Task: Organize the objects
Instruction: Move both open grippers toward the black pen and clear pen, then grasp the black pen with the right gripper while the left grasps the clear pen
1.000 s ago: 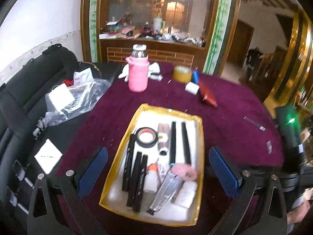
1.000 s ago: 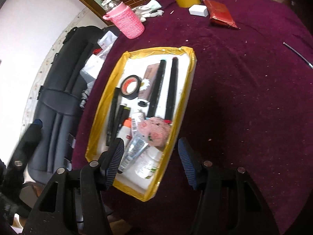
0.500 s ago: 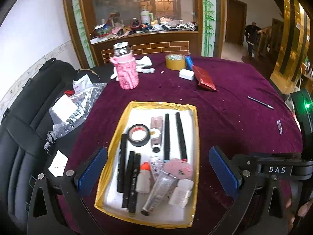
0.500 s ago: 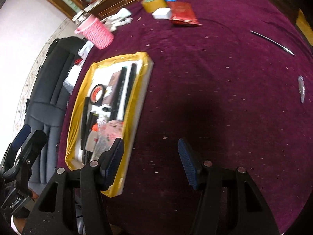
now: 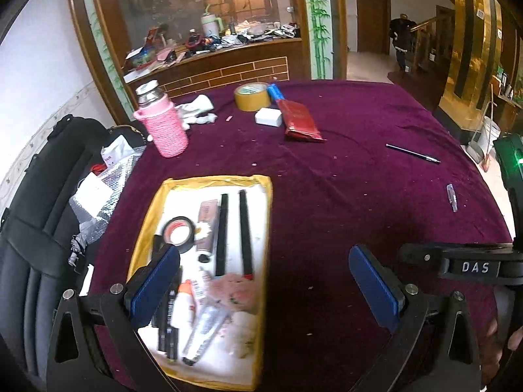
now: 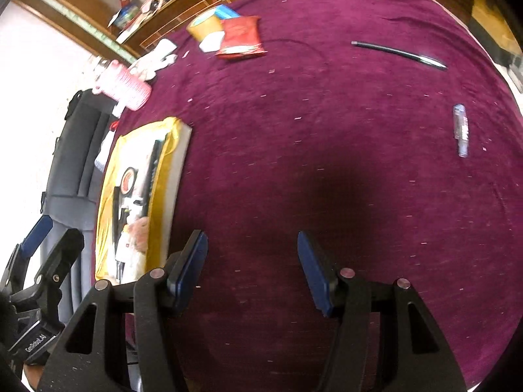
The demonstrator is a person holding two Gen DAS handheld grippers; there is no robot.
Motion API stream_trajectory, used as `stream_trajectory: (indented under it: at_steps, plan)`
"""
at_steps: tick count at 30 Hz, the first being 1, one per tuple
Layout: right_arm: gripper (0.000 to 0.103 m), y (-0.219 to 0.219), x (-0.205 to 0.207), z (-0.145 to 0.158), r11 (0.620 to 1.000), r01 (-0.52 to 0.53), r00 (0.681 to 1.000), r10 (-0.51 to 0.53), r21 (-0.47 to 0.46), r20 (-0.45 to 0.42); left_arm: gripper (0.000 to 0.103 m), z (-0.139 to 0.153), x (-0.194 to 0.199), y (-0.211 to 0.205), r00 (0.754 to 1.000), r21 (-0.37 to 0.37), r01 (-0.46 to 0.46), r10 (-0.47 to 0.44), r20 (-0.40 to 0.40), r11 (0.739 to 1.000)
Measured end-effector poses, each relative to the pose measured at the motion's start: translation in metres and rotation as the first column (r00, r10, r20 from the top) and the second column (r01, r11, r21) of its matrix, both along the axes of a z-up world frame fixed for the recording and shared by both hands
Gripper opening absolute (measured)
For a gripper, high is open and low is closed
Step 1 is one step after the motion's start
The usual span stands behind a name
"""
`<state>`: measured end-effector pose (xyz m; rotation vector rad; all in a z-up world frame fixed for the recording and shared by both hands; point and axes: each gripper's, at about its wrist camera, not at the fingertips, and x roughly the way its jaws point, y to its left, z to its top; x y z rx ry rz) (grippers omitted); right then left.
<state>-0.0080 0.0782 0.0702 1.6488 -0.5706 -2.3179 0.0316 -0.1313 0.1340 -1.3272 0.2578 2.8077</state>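
On the maroon tabletop (image 5: 327,170) the tray (image 5: 209,181) now sits left of both my tools; a second ago it lay between the fingers of each. My left tool (image 5: 264,281) hangs released, its left pad over the tray's near-left corner, its right pad over bare cloth. My right tool (image 6: 251,268) is released too, nothing between its pads, over bare cloth just right of the tray (image 6: 170,170). Inside the tray lie dark sticks (image 5: 222,232), a tape ring (image 5: 178,232), tubes and a pink puff (image 5: 235,290), blurred near the front. Beyond stand a pink bottle (image 5: 165,124), a yellow tape roll (image 5: 251,96), a white block (image 5: 268,117) and a red packet (image 5: 300,122). To the right lie a pen (image 6: 397,53) and a small clear tube (image 6: 461,130), well apart from the tray. A black chair (image 5: 36,202) stands left.
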Motion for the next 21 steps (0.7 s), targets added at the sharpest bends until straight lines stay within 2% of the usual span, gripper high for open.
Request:
stream_trajectory:
  at_steps: [7,10,13,16,18,21]
  plan:
    - [0.056,0.092,-0.01,0.004,0.989,0.144,0.989,-0.143,0.022,-0.023,0.102,-0.011,-0.006,0.028,0.997,0.097,0.005,-0.013,0.081,0.995]
    - [0.056,0.148,-0.025,0.01,0.969,0.23,0.972,-0.225,0.089,-0.07,0.102,-0.019,-0.005,0.039,0.993,0.139,0.006,-0.023,0.119,0.99]
    - [0.056,0.178,-0.05,0.01,0.954,0.253,0.966,-0.241,0.162,-0.091,0.102,-0.025,-0.002,0.049,0.989,0.166,-0.001,-0.024,0.148,0.986]
    - [0.056,0.184,-0.087,0.007,0.953,0.186,0.981,-0.166,0.239,-0.102,0.102,-0.027,0.002,0.055,0.986,0.183,-0.014,-0.017,0.166,0.983]
    - [0.056,0.175,-0.116,0.001,0.948,0.104,0.992,-0.078,0.302,-0.097,0.102,-0.026,0.006,0.058,0.986,0.189,-0.025,-0.007,0.17,0.982]
    - [0.056,0.157,-0.151,-0.01,0.938,-0.011,0.996,0.042,0.345,-0.081,0.102,-0.023,0.015,0.059,0.986,0.211,-0.045,0.009,0.167,0.977]
